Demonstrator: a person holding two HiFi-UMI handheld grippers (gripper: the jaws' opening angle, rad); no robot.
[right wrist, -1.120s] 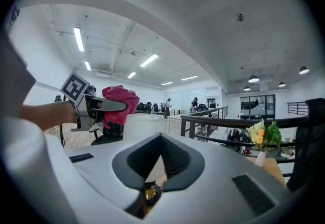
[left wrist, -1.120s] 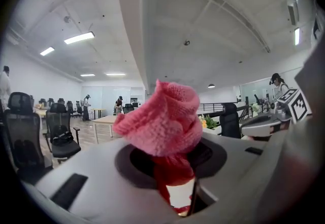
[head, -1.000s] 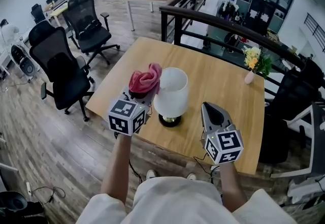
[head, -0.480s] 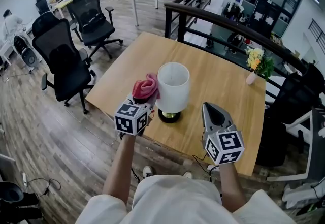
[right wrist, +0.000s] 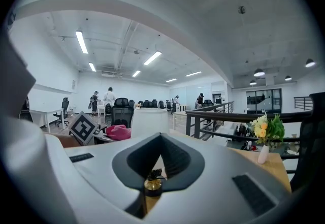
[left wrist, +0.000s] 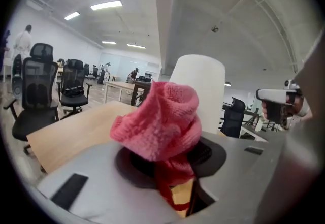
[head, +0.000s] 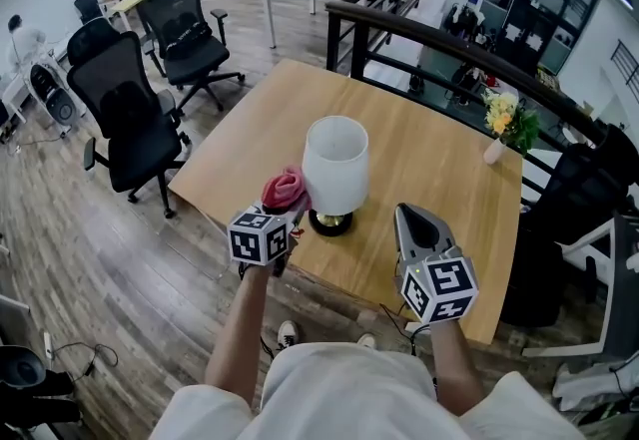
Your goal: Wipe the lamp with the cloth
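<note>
Cloth [head: 285,188] left of lamp [head: 334,169]

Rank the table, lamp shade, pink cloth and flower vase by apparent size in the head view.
1. table
2. lamp shade
3. pink cloth
4. flower vase, though it stands farther away.

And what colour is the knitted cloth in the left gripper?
Pink knitted cloth, clearest in the left gripper view.

The right hand-held gripper [right wrist: 160,141] has its jaws pressed together with nothing between them. Past it stand a white lamp [right wrist: 150,120] and a pink cloth [right wrist: 118,132].
</note>
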